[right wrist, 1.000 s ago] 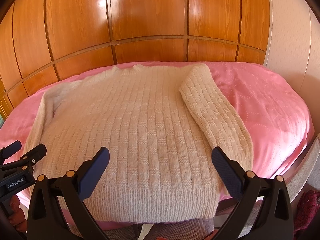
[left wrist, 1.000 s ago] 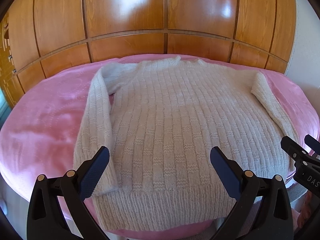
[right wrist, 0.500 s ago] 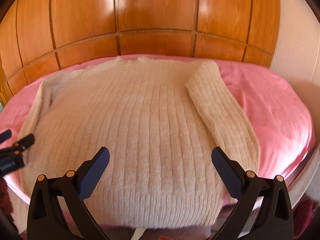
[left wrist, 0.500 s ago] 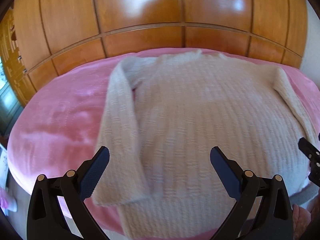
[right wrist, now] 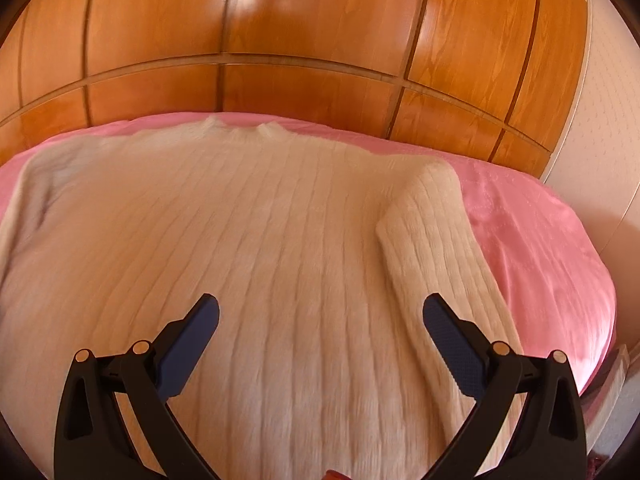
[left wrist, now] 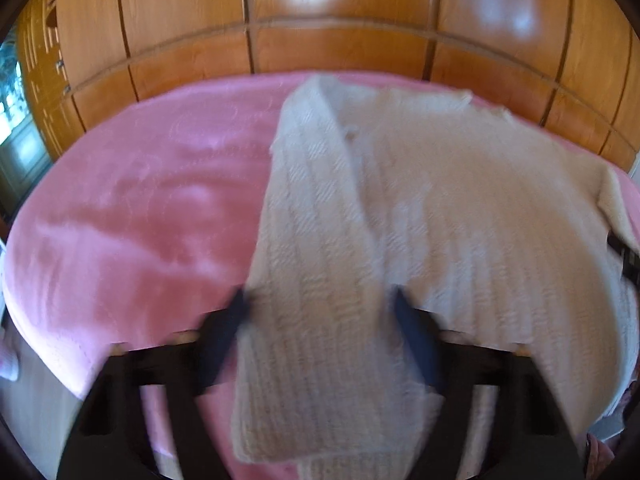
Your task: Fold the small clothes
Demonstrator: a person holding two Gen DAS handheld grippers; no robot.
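A cream ribbed knit sweater (right wrist: 248,248) lies flat, front up, on a pink bed cover (right wrist: 532,248). Its right sleeve (right wrist: 432,248) lies folded down along the body's right side. In the blurred left wrist view the left sleeve (left wrist: 312,240) runs down along the body (left wrist: 480,220), and my left gripper (left wrist: 320,304) straddles that sleeve near its cuff, jaws partly closed with the sleeve between them. My right gripper (right wrist: 320,312) is open and empty, low over the sweater's lower middle, its right fingertip (right wrist: 440,320) over the right sleeve.
A wooden panelled wall (right wrist: 304,48) stands right behind the bed. The pink cover (left wrist: 132,216) extends left of the sweater. The bed's front edge runs just below both grippers. A white wall (right wrist: 604,120) is at the right.
My left gripper has swung left and forward onto the left sleeve, and its jaws have narrowed around it. My right gripper has dropped closer over the sweater, still open.
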